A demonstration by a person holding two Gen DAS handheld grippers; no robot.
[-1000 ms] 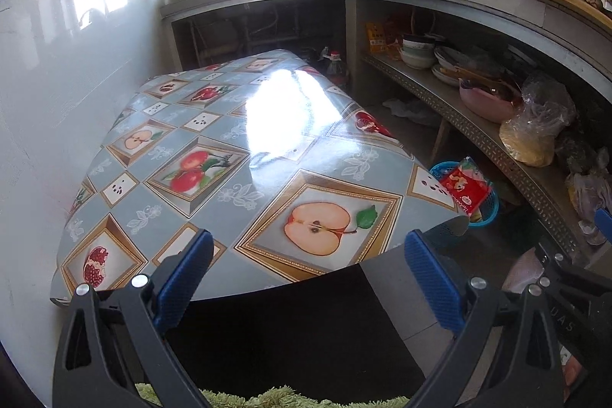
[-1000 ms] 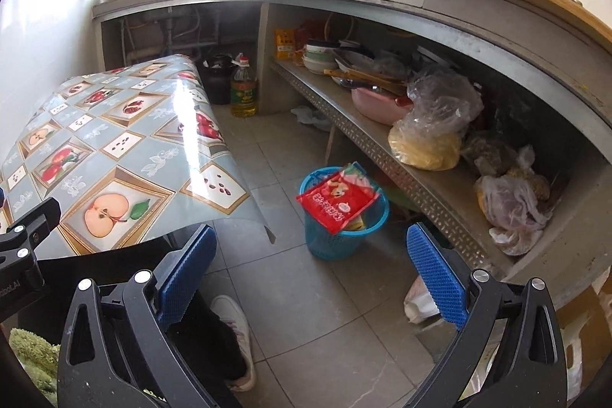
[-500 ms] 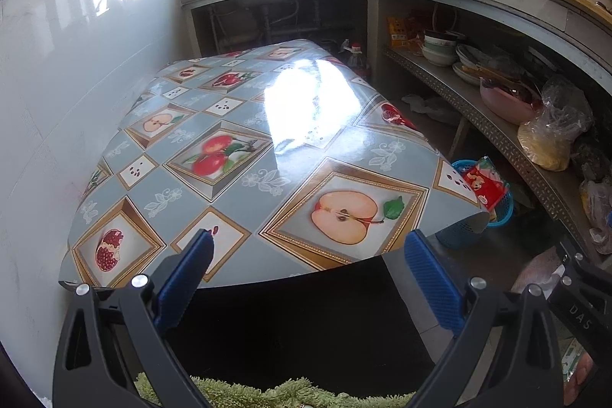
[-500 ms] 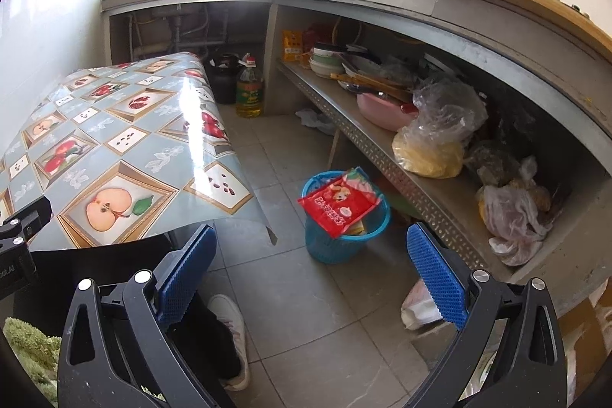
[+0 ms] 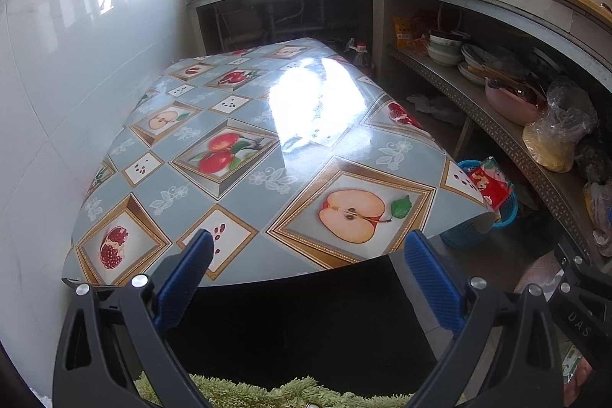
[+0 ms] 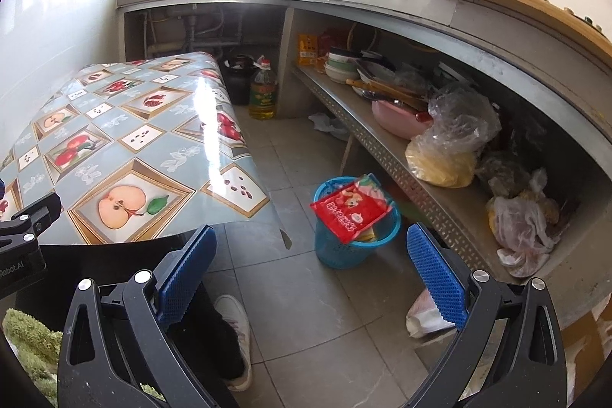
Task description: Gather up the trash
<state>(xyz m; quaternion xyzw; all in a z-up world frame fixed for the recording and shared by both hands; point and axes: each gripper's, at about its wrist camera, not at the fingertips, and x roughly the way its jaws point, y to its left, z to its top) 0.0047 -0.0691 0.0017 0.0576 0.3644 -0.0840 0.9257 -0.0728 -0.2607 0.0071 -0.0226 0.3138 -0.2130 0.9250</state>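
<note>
Both your grippers are released and empty. The red wrapper (image 6: 352, 207) lies tilted across the blue basket (image 6: 346, 251) rim, ahead of your right gripper (image 6: 311, 264), which is nearer; your left gripper (image 5: 306, 268) faces the table (image 5: 244, 148).

Our left wrist view looks down from close above the near edge of the table (image 5: 237, 155), facing the window counter. Our right wrist view sits further right, aimed over the floor at the blue bin (image 6: 346, 247) mid-frame. We get table, bin and shelf (image 6: 405, 159) in both.
</note>
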